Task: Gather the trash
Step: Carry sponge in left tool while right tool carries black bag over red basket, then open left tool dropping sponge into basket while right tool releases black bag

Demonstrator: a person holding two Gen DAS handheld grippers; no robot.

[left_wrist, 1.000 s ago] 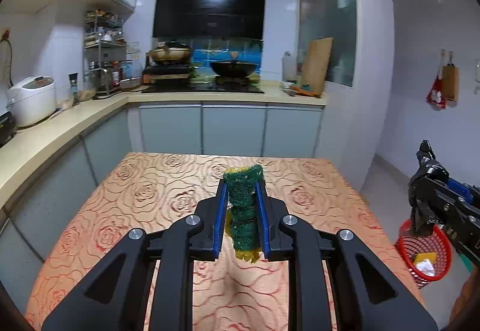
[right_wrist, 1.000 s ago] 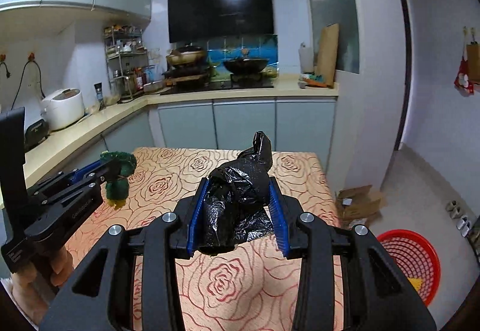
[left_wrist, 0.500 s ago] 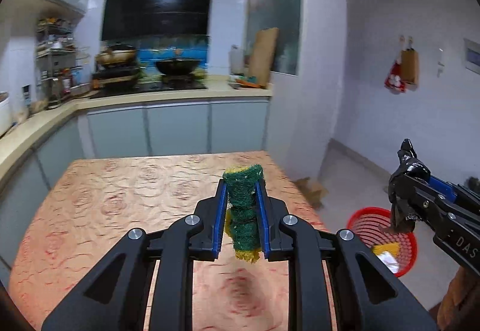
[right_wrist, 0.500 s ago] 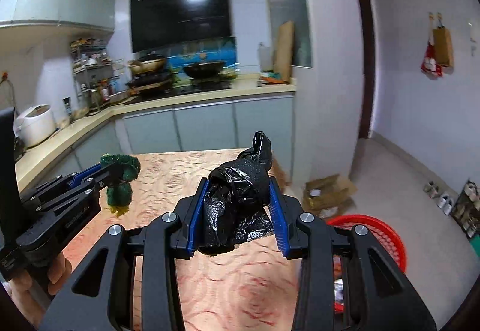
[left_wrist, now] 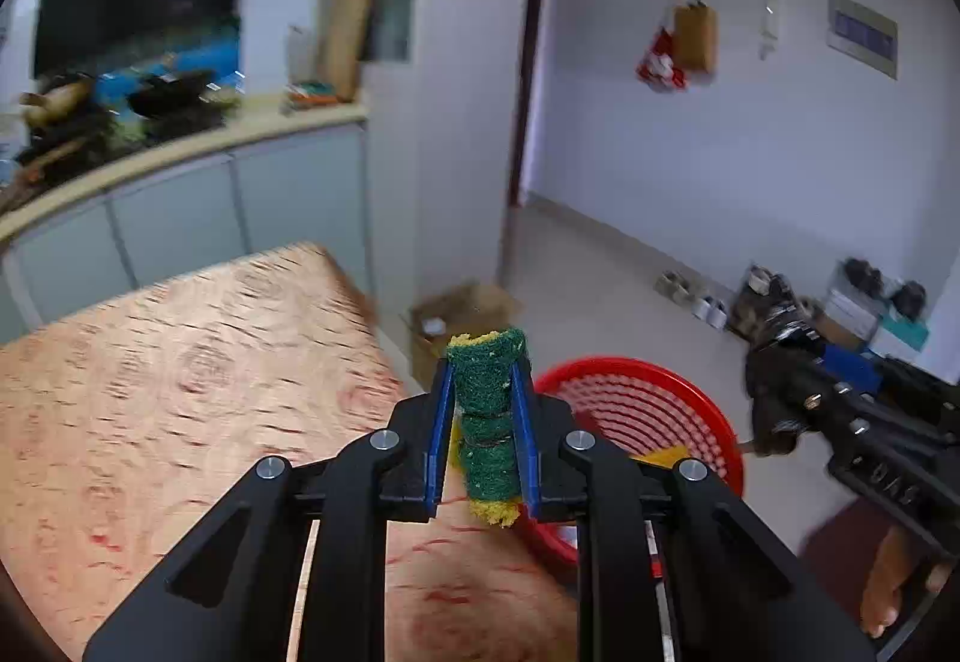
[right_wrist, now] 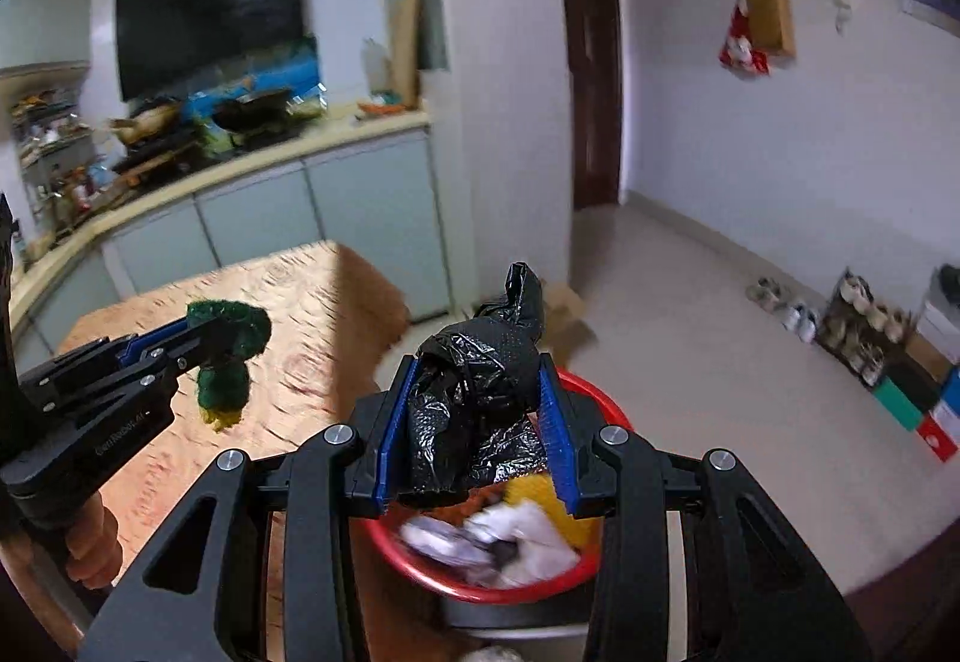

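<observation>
My left gripper (left_wrist: 483, 422) is shut on a green and yellow scouring sponge (left_wrist: 487, 410), held over the right edge of the table with the red trash basket (left_wrist: 636, 410) just beyond it. My right gripper (right_wrist: 474, 416) is shut on a crumpled black plastic bag (right_wrist: 474, 392) and holds it above the red basket (right_wrist: 492, 584), which has white and yellow trash inside. The left gripper with the sponge (right_wrist: 225, 362) shows at the left of the right wrist view. The right gripper (left_wrist: 774, 398) shows at the right of the left wrist view.
A table with a rose-patterned orange cloth (left_wrist: 180, 362) lies to the left. A cardboard box (left_wrist: 456, 314) sits on the floor behind the basket. Kitchen counter and cabinets (right_wrist: 252, 206) run along the back. Shoes and boxes (right_wrist: 864, 338) line the right wall.
Both grippers swung right, away from the table toward the red basket. The right gripper with the bag is now over the basket; the left with the sponge is at the table's right edge.
</observation>
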